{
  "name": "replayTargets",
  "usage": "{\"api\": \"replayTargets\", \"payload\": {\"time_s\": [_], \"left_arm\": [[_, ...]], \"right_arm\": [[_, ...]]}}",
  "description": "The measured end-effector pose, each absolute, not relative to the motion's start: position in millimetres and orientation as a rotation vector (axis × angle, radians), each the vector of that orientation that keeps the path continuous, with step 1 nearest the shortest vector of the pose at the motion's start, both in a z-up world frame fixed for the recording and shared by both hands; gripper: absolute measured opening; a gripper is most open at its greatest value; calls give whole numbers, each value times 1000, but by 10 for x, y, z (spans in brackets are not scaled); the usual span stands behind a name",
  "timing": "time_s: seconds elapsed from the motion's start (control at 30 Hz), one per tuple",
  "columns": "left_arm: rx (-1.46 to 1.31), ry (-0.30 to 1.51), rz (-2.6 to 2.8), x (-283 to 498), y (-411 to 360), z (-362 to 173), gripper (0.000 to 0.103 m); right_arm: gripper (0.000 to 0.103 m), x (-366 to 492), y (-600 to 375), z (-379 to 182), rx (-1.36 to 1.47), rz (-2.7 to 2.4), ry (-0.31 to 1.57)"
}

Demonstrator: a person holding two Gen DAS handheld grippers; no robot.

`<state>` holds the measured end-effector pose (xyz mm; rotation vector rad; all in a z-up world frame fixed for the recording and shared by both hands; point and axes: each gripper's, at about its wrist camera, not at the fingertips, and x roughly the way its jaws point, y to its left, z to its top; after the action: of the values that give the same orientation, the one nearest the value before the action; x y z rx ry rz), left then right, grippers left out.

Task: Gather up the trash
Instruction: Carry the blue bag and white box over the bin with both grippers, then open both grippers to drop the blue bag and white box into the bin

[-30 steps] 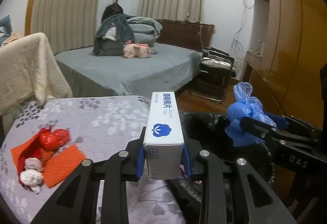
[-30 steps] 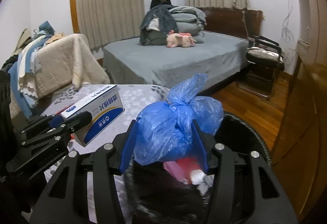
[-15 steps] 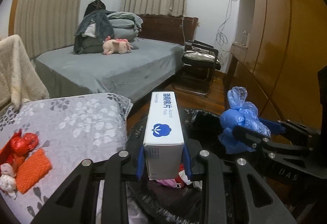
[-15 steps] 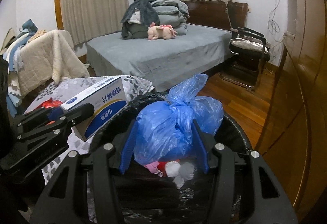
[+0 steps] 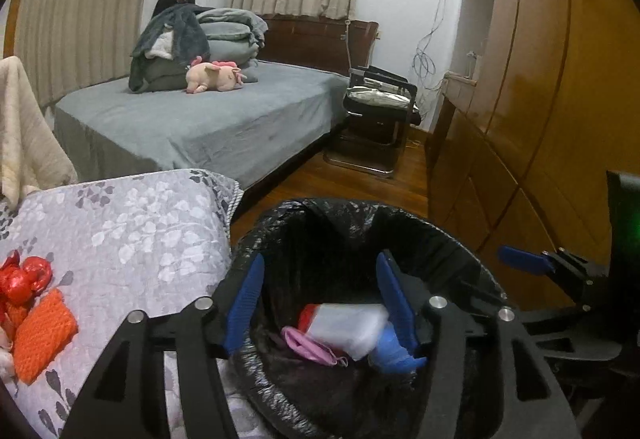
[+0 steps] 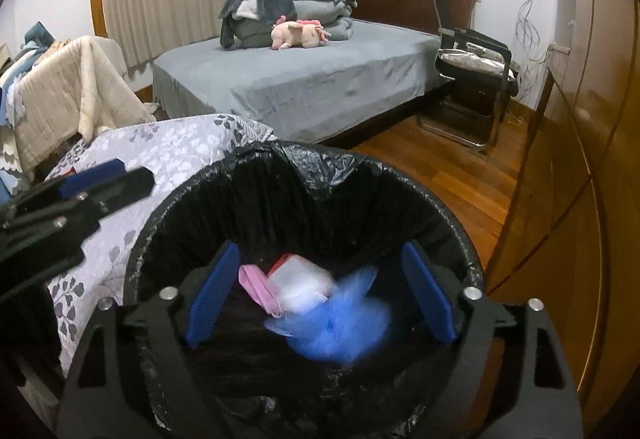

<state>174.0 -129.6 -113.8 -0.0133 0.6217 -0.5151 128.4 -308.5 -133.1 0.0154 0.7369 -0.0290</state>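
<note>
A round bin lined with a black bag (image 5: 340, 215) (image 6: 304, 167) stands beside the floral-covered table. My left gripper (image 5: 320, 307) is open and empty over the bin. My right gripper (image 6: 320, 295) is open and empty over it too. Inside the bin lie the blue plastic bag (image 6: 340, 327) (image 5: 392, 355), blurred in the right wrist view, a pink mask (image 6: 256, 289) (image 5: 312, 347) and a whitish packet (image 6: 300, 285) (image 5: 348, 327). The white box is hidden. Red and orange trash (image 5: 36, 319) lies on the table at the left.
The floral tablecloth (image 5: 132, 231) (image 6: 168, 147) reaches the bin's left side. A grey bed (image 5: 200, 123) with a pink plush (image 5: 216, 77) lies behind. A black chair (image 5: 380, 111) and a wooden wardrobe (image 5: 540, 119) stand to the right, over wooden floor.
Both grippers opened over the bin. The white box left the left gripper and the blue bag dropped from the right gripper into the bin.
</note>
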Motion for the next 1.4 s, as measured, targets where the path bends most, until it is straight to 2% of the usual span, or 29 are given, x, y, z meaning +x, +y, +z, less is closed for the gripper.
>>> {"api": "replayTargets", "payload": {"time_s": [0.2,0.4,0.5,1.1,1.4], "left_arm": [[-25,594,-458,1693,-1030,-1062,72],[-45,557,-355,1624,-553,-945,83],[-52,542,-289,1600,-258,-900,85],[-76,554,89,1453,1464,-1041,85],[-96,611,158,1499,1902,-1338,77]], "right_arm": [[91,1258,-3032,-1288,30,-28,721],[95,1310,-2828,-1197,38,-3,697],[95,1396,-2684,-1146,47,29,692],[95,1841,-1134,-1085,-25,287,655],[95,2038,-554,-1297,-54,341,674]]}}
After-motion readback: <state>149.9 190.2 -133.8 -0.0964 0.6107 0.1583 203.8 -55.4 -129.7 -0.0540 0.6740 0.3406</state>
